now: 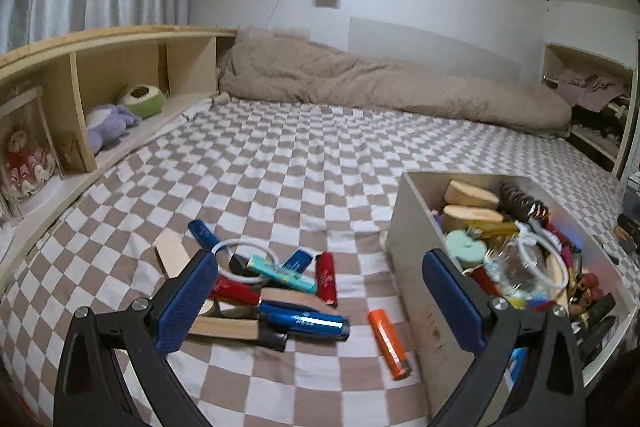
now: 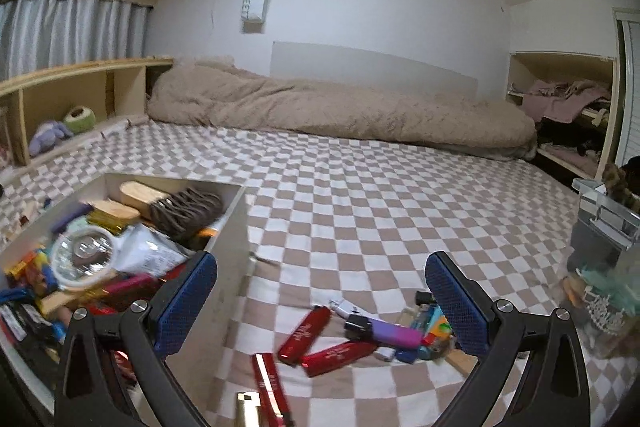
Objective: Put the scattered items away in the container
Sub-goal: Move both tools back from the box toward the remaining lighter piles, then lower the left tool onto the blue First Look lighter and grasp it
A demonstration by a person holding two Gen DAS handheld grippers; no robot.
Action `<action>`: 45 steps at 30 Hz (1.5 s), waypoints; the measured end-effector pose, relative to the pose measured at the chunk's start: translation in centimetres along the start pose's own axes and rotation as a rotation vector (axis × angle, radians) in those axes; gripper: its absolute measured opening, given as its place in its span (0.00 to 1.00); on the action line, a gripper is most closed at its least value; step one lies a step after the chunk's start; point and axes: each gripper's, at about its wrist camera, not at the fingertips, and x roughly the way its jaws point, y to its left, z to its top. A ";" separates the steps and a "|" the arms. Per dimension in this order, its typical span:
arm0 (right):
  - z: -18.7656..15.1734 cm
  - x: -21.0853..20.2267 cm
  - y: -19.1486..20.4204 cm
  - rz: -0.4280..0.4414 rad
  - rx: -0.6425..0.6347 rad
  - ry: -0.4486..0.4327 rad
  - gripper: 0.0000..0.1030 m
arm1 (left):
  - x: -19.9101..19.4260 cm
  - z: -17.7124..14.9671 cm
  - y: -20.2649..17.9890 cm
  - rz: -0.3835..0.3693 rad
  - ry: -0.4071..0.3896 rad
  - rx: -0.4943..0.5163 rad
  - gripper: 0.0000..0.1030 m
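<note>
Both claws, left claw (image 1: 320, 291) and right claw (image 2: 320, 295), spread apart and empty beside the pale wooden, clutter-heaped container (image 1: 412, 227).

A: Where is the container (image 1: 416, 259)?
B: At the right of the left wrist frame: a pale open box, already full of mixed small things.
A: And the scattered items?
B: A pile (image 1: 276, 287) lies lower centre, an orange tube (image 1: 389, 343) beside it. Red lighters (image 2: 320, 343) lie lower centre in the right wrist frame.
</note>
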 end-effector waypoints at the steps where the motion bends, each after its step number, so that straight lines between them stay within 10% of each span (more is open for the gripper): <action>1: -0.1 0.4 -0.1 -0.004 -0.006 0.009 1.00 | 0.3 -0.1 0.3 -0.001 0.015 0.003 1.00; 14: -2.6 5.2 -3.1 -0.013 0.031 0.191 1.00 | 3.3 -3.1 1.8 -0.023 0.171 0.134 1.00; 27: -4.5 7.0 -2.9 0.005 0.033 0.312 1.00 | 7.4 -3.9 0.3 -0.238 0.310 0.102 1.00; 45: -4.5 8.2 -4.8 -0.048 0.085 0.341 1.00 | 10.9 -4.4 -0.1 -0.076 0.360 0.150 1.00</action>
